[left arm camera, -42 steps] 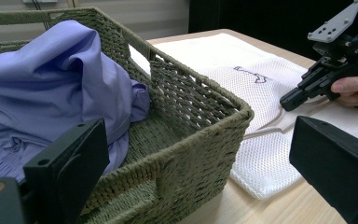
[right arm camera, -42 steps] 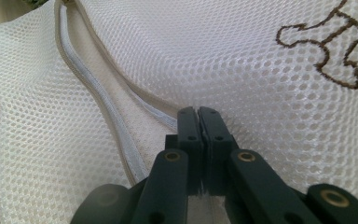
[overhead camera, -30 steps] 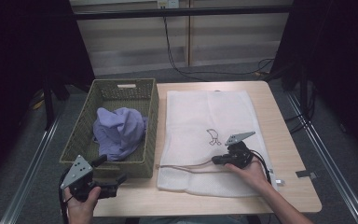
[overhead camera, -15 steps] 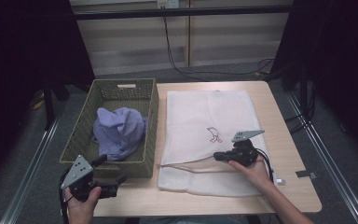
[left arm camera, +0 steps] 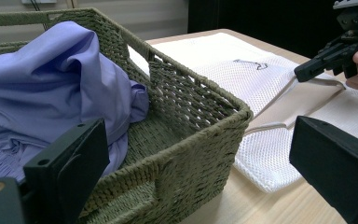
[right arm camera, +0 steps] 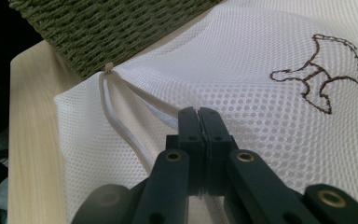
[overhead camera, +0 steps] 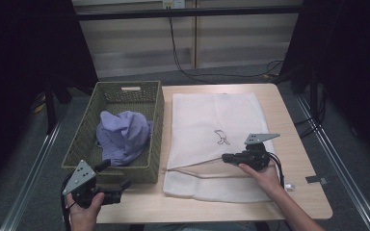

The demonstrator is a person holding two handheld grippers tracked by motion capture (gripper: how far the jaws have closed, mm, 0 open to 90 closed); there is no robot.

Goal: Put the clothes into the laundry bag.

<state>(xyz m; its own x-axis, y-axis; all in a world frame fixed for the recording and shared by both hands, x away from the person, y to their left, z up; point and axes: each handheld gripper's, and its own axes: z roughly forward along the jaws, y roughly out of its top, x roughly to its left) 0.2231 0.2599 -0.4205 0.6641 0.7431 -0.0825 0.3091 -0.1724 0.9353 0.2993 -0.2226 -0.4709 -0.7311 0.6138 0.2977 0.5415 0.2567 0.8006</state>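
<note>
Mesh bag (overhead camera: 212,125) lay flat near counter's (overhead camera: 298,144) front edge, right tool (overhead camera: 225,158) clamped on its zipper, left tool (overhead camera: 118,184) gaping, empty, beside basket (overhead camera: 154,110).

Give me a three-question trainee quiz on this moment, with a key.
1. True or false: the purple cloth lies inside the basket.
2. How do the right gripper jaws stand? A) wide open over bare table B) shut at the zipper opening of the mesh bag C) shut on the basket rim
3. What do the left gripper jaws hold?

Key:
1. True.
2. B. They are pressed together at the opening's edge; what exactly they pinch is hidden.
3. Nothing. They stand open near the basket's near corner.
</note>
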